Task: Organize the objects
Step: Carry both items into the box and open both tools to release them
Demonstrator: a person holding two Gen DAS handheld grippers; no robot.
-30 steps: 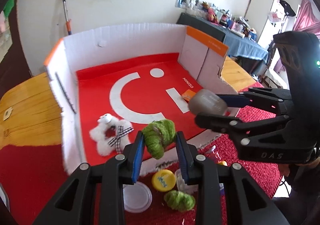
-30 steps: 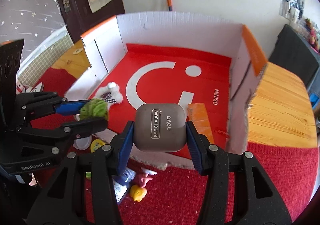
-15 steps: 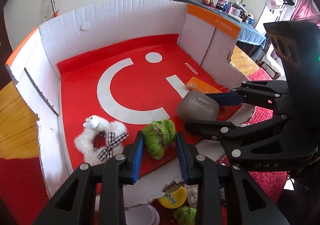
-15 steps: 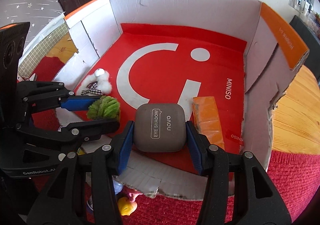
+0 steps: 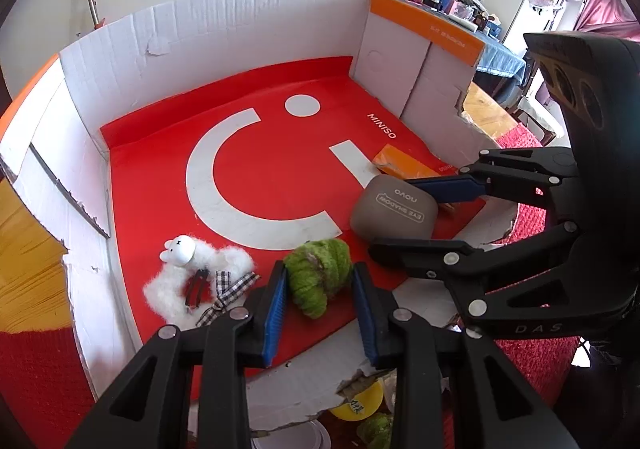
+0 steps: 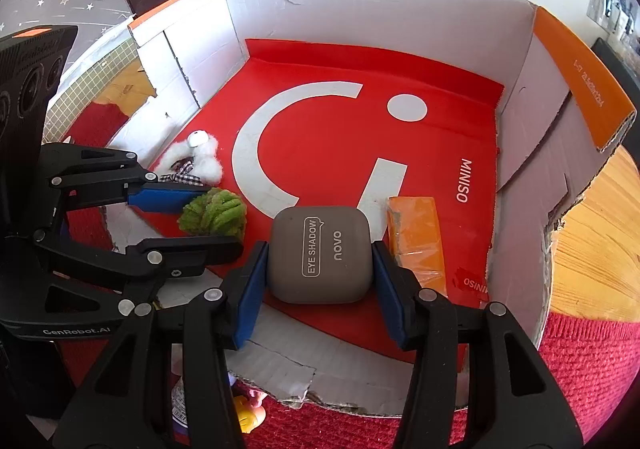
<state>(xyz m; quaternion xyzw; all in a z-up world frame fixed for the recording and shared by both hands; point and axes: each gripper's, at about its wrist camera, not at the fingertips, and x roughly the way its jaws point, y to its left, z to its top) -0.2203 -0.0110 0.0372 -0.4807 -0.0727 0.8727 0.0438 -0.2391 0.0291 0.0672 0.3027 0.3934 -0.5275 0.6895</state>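
A shallow cardboard box (image 5: 256, 21) with a red floor lies ahead; it also shows in the right wrist view (image 6: 360, 1). My left gripper (image 5: 320, 281) is shut on a green fuzzy scrunchie (image 5: 318, 275), low over the box's near part; the scrunchie also shows in the right wrist view (image 6: 214, 213). My right gripper (image 6: 318, 255) is shut on a taupe eye shadow case (image 6: 318, 253), low over the red floor; the case also shows in the left wrist view (image 5: 394, 207). The left gripper also shows in the right wrist view (image 6: 200, 217), the right gripper in the left wrist view (image 5: 416, 213).
In the box lie a white fluffy toy with a checked bow (image 5: 196, 281) and an orange packet (image 6: 416, 237). Outside the near wall, on a red mat (image 6: 580, 369), sit a yellow lid (image 5: 358, 403), a second green scrunchie (image 5: 374, 429) and a small yellow toy (image 6: 246, 413).
Both grippers have moved forward and down into the box with their objects, from above the near wall to low over the red floor.
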